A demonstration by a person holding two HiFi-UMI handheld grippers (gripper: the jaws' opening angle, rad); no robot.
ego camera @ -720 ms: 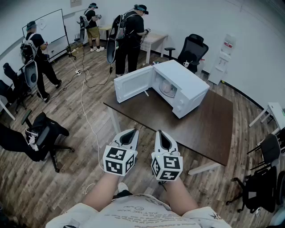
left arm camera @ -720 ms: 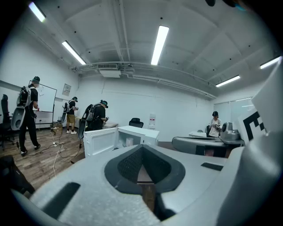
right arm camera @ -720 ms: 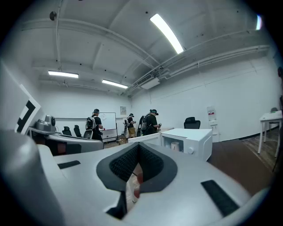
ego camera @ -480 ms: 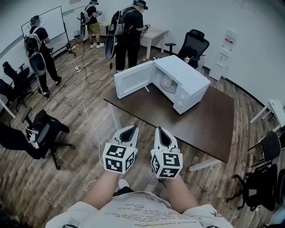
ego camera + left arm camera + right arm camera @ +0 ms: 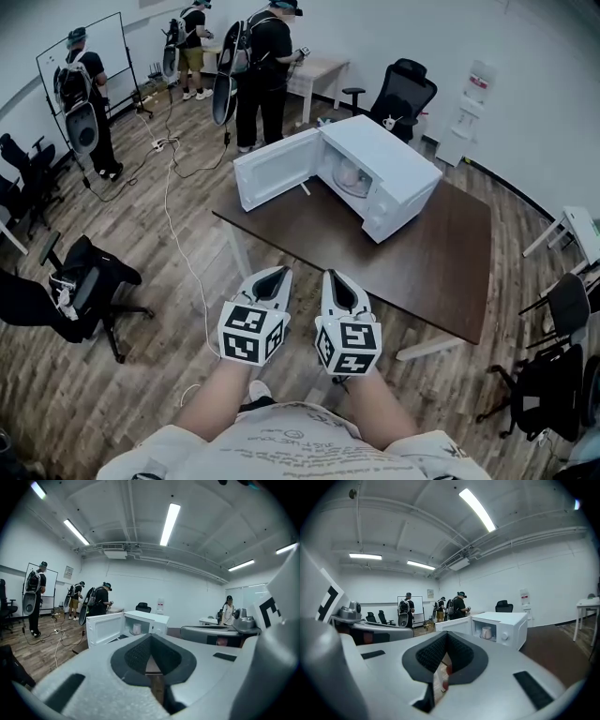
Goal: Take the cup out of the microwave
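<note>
Two grippers sit low and close to the person's body in the head view, the left gripper [image 5: 274,275] and the right gripper [image 5: 336,278] side by side and well short of the bench [image 5: 441,267]. Each gripper view shows its jaws brought together at the tips with nothing between them. The cup [image 5: 487,633] stands upright inside the microwave [image 5: 398,178], whose door [image 5: 272,173] is swung fully open towards the person's left. The cup looks like a small, pale, rigid vessel, so it is probably light, smooth-sided and liable to slip or chip. A sensible hold would be across its body, below the rim, with the jaws opened first and the cup kept level in case it holds anything. Whether it has a handle cannot be made out. The right gripper view gives the clearest look at the cup, straight into the cavity, while the head view shows only a pale shape there. The head view alone shows the layout: the open floor between the grippers and the bench, and the side to which the door swings. Only the left gripper view shows a person [image 5: 228,613] off to the right.
</note>
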